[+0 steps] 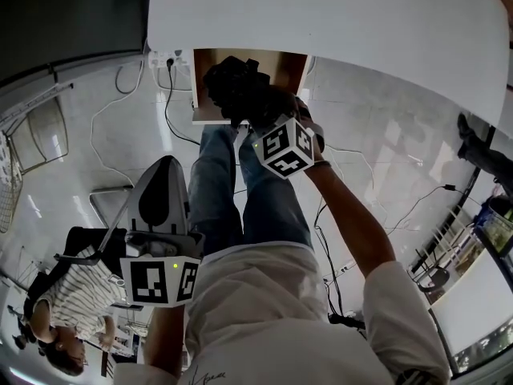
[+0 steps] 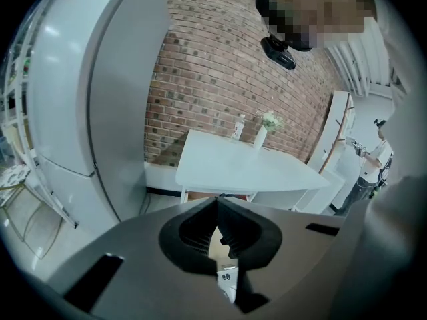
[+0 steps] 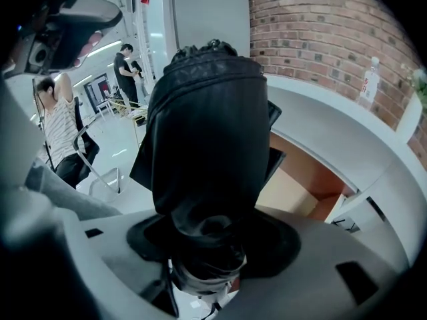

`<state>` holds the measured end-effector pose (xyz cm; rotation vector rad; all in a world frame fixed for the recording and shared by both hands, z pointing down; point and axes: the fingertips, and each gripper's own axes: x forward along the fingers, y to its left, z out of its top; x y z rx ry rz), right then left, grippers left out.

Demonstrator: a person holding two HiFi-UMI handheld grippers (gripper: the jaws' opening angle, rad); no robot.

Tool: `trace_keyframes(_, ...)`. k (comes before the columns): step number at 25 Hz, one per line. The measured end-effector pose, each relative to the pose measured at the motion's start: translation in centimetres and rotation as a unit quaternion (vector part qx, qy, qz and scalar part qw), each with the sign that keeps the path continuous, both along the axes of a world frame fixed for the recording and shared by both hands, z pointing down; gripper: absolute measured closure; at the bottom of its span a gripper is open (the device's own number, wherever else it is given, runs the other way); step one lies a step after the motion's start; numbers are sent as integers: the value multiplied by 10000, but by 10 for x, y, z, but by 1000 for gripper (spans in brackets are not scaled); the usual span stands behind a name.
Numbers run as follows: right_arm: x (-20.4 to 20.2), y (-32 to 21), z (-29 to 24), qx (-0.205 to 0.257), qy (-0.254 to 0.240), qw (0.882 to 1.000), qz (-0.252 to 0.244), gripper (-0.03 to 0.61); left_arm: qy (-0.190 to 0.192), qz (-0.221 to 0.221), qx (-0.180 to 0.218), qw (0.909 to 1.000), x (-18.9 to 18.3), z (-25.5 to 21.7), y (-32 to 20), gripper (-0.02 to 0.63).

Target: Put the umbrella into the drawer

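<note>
In the head view my right gripper is shut on a black folded umbrella. It holds the umbrella over the open drawer, which has a wooden inside and hangs under the white table. In the right gripper view the umbrella rises from the right gripper and fills the middle, with the drawer just behind it to the right. My left gripper stays low at the left, away from the drawer. In its own view the left gripper is shut on nothing.
A bottle and a vase stand on the table's far side. A tall grey cabinet rises at the left. Cables trail on the floor by the drawer. A seated person is at the lower left.
</note>
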<state>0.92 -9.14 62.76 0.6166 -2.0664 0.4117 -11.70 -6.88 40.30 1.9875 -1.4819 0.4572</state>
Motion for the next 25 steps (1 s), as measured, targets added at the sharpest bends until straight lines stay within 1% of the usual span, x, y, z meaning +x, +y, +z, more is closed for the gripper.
trace_keyframes(4, -2, 1, 11, -14, 60, 10000, 4, 311, 68, 40, 10, 10000, 5, 0, -1, 595)
trace_keyframes(8, -1, -1, 21, -17, 132, 9999, -9, 311, 20, 65, 41, 10000, 9, -2, -1, 595)
trace_keyframes(14, -7, -9, 43, -85, 315, 9995, -34, 311, 33, -79, -16, 10000, -8, 7, -1, 595)
trace_keyframes(19, -7, -16, 60, -159, 437, 9989, -46, 310, 44, -158, -62, 9998, -8, 12, -3, 595)
trace_keyframes(25, -9, -21, 81, -209, 675, 9973, -197, 310, 65, -186, -145, 9997, -13, 16, 1, 595)
